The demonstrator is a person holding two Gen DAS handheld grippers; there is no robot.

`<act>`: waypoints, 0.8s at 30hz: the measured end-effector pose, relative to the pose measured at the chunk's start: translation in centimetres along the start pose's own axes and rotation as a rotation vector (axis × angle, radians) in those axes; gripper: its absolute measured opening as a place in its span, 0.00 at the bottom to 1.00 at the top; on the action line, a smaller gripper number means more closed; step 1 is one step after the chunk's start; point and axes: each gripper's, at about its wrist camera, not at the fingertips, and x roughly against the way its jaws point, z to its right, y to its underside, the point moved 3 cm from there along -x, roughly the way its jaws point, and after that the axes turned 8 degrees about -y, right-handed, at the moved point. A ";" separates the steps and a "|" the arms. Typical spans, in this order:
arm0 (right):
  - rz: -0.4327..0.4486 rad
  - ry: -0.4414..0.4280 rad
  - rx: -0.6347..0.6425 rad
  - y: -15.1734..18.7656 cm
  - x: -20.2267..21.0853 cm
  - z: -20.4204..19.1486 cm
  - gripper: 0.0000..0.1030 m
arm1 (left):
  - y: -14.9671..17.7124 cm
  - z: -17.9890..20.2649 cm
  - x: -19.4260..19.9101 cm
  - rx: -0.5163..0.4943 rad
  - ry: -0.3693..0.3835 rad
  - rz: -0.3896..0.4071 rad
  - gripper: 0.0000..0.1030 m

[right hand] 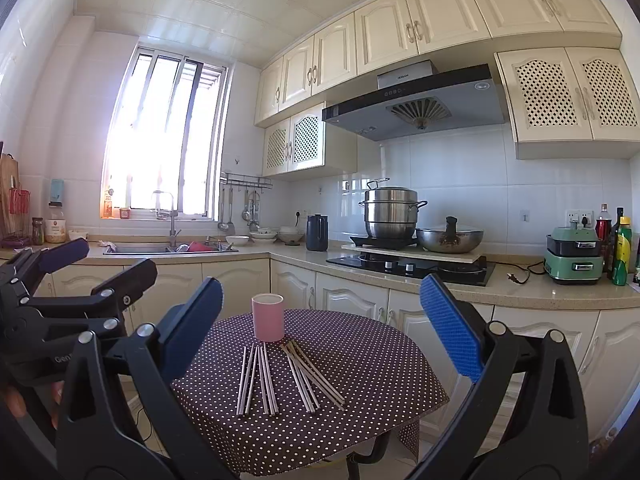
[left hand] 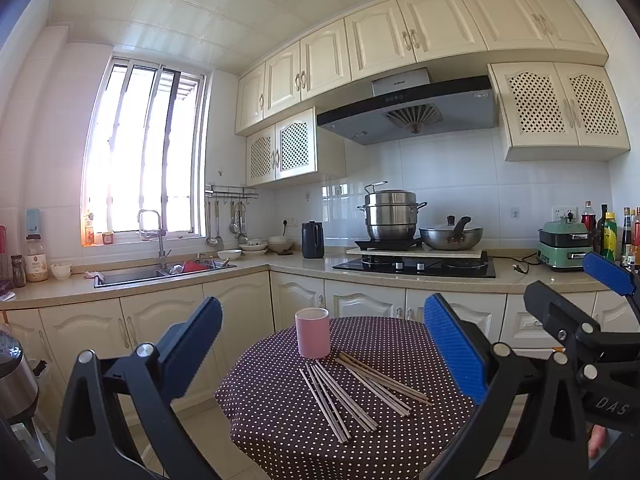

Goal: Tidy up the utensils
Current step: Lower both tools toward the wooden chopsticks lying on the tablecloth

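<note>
Basically nothing's organized yet: all the chopsticks (right hand: 280, 376) are lying loose in two fanned bunches mid-table (right hand: 380, 360), just in front of the pink cup (right hand: 268, 317), which is sitting nearer the far edge. Left claw (left hand: 320, 344) and right claw (right hand: 320, 328) are both hovering spread wide, gripping nothing.

Steamer pot (left hand: 390, 216), wok (left hand: 450, 237), black kettle (left hand: 312, 240), sink (left hand: 160, 273), green cooker (left hand: 565, 247)
</note>
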 end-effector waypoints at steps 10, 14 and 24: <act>-0.006 -0.016 -0.022 1.2 -1.8 0.7 0.94 | 0.4 0.4 -1.8 -0.019 -0.034 -0.022 0.96; -0.042 -0.020 -0.047 2.4 -3.8 1.4 0.94 | 1.2 0.9 -3.4 -0.045 -0.063 -0.035 0.96; -0.182 -0.083 -0.047 5.5 -11.1 2.0 0.94 | 4.4 0.7 -10.8 -0.056 -0.066 -0.205 0.96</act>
